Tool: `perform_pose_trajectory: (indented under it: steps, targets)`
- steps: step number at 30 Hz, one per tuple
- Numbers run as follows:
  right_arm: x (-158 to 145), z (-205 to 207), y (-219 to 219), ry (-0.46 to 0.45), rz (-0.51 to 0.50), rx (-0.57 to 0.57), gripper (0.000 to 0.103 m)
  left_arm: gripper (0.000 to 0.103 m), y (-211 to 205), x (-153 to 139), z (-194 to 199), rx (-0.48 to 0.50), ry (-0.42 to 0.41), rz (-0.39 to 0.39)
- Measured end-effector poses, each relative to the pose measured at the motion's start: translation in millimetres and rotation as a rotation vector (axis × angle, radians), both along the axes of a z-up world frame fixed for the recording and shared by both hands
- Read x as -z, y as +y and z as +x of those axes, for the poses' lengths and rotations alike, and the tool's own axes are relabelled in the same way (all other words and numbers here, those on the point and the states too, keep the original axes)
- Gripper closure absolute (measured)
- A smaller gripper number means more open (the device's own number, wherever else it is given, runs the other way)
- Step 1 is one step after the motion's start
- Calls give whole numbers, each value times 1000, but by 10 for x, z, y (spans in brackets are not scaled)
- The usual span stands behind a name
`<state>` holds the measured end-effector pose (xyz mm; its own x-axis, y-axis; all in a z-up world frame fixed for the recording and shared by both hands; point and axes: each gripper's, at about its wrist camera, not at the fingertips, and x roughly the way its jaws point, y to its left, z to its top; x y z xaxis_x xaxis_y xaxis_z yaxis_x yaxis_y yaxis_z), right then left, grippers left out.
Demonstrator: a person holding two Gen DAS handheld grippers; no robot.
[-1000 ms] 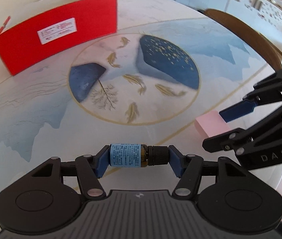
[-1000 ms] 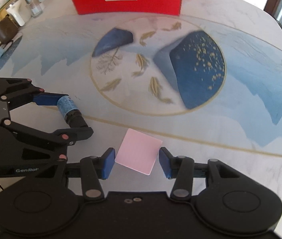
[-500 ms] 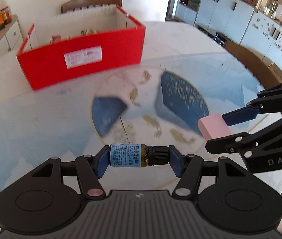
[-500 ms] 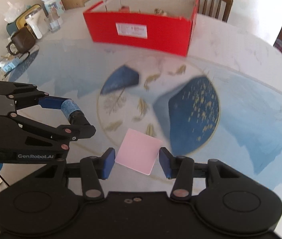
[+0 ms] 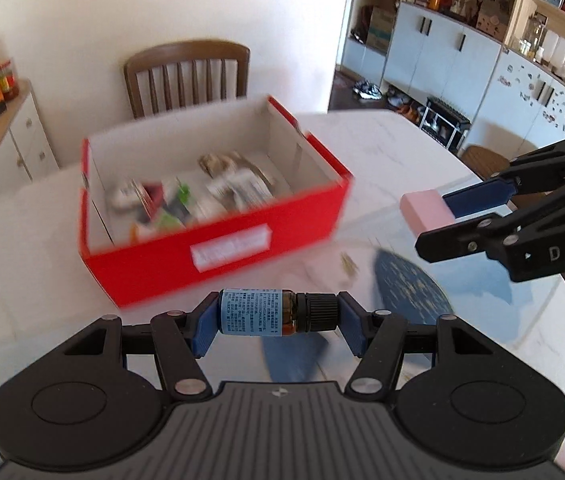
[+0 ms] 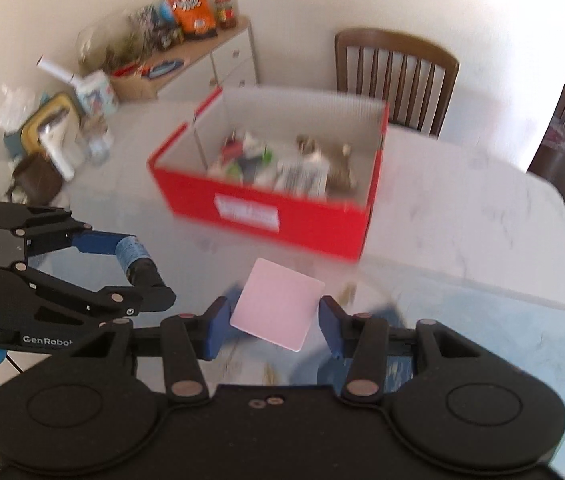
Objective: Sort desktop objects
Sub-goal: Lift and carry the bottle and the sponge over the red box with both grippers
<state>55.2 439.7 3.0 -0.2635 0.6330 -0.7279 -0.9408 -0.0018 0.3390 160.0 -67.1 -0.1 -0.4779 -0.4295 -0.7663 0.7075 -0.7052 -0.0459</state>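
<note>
Bottle clamped in left tool, pink block in right tool.

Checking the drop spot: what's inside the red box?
The red box holds a blurred jumble of small packets and wrapped items across its floor. The motion blur hides what they are, and its front wall covers the nearest strip.

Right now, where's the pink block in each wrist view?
Left wrist: pink block at right edge, mid-height, pinched by the right gripper.
Right wrist: lower centre, between that gripper's own blue pads.
Shared landmark: the red box, beyond the block in both views.
</note>
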Motion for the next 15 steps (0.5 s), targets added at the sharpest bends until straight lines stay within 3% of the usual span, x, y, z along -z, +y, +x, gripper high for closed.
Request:
perform_pose_trajectory:
  steps: [8,15]
  targets:
    - [-147,72,677,-12,27,24,55,42,-754,-114,-33,-36,0,-11]
    - [-105,29,1236,-51,33,15,55,42,-1294,52,-152,-82,-43,31]
